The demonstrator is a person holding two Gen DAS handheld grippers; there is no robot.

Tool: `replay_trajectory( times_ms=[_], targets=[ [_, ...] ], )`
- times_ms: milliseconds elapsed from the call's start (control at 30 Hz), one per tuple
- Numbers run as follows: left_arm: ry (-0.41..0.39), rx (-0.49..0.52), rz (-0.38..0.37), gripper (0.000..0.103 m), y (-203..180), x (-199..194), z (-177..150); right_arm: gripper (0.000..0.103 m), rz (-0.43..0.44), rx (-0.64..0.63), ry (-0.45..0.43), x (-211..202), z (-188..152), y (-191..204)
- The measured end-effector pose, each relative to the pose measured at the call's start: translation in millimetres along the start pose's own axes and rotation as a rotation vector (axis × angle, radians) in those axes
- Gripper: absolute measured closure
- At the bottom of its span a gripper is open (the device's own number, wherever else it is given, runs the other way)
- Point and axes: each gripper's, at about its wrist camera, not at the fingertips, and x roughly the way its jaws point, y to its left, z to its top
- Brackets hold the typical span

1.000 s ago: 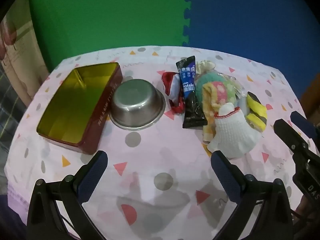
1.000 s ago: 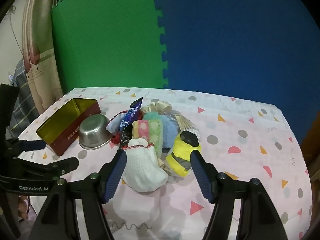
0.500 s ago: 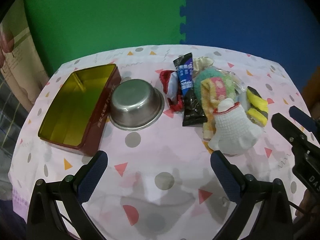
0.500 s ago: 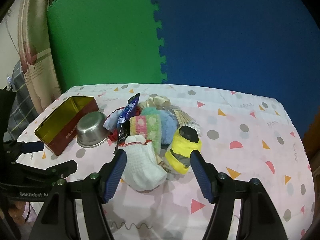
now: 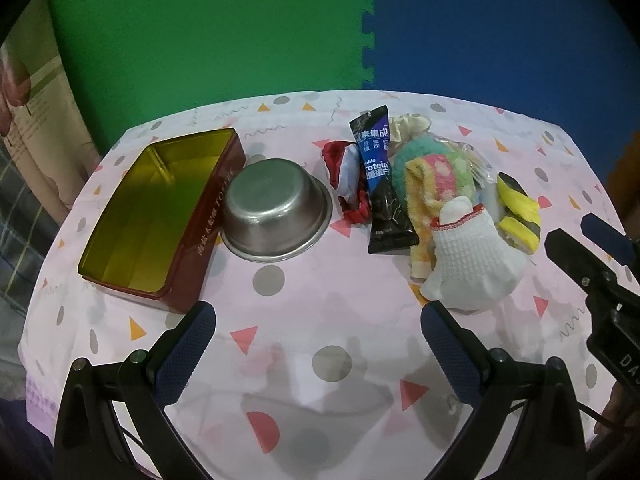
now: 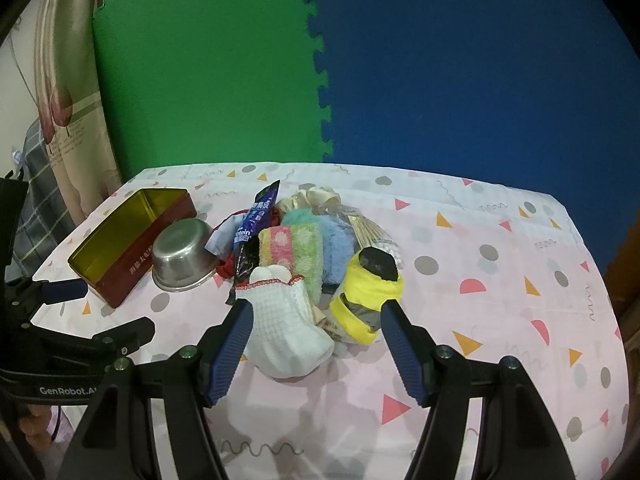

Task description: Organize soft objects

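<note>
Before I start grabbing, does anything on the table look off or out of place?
Yes: the steel bowl sits upside down beside the open, empty red tin. A protein sachet and a clear packet of sticks are mixed into the pile with the white sock.

In the pile at centre right of the left view, we see the towel (image 5: 434, 176) half buried under the white sock (image 5: 468, 256) and the pouch (image 5: 380, 176). A clear packet (image 6: 372, 232) shows only its edge behind the yellow sock (image 6: 368, 292). The tin's (image 5: 160, 216) side lettering is too small for us to read. The lower edges cut off both sets of fingers, and the desk (image 6: 500, 280) runs out at the bottom.
</note>
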Motion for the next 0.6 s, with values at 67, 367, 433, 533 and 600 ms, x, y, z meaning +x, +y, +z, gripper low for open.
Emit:
replay_trajectory(
  times_ms=[67, 367, 433, 533, 600],
  targets=[
    [0.003, -0.003, 0.005, 0.001, -0.7, 0.0, 0.6, 0.035, -0.005, -0.001, -0.004, -0.5, 0.2, 0.2],
    [0.014, -0.009, 0.0, 0.001, -1.3, 4.4, 0.8, 0.035, -0.001, -0.009, -0.002, -0.1, 0.4, -0.2],
    [0.018, -0.011, 0.0, 0.001, -1.9, 5.2, 0.6, 0.035, -0.005, -0.016, -0.004, 0.2, 0.4, 0.7],
    [0.024, -0.017, -0.006, 0.001, -0.6, 6.6, -0.9, 0.035, -0.006, -0.018, -0.002, 0.9, 0.2, 0.6],
    [0.025, -0.019, -0.005, 0.001, 0.1, 7.0, -1.5, 0.035, -0.003, -0.016, 0.001, 1.0, 0.1, 1.0]
  ],
)
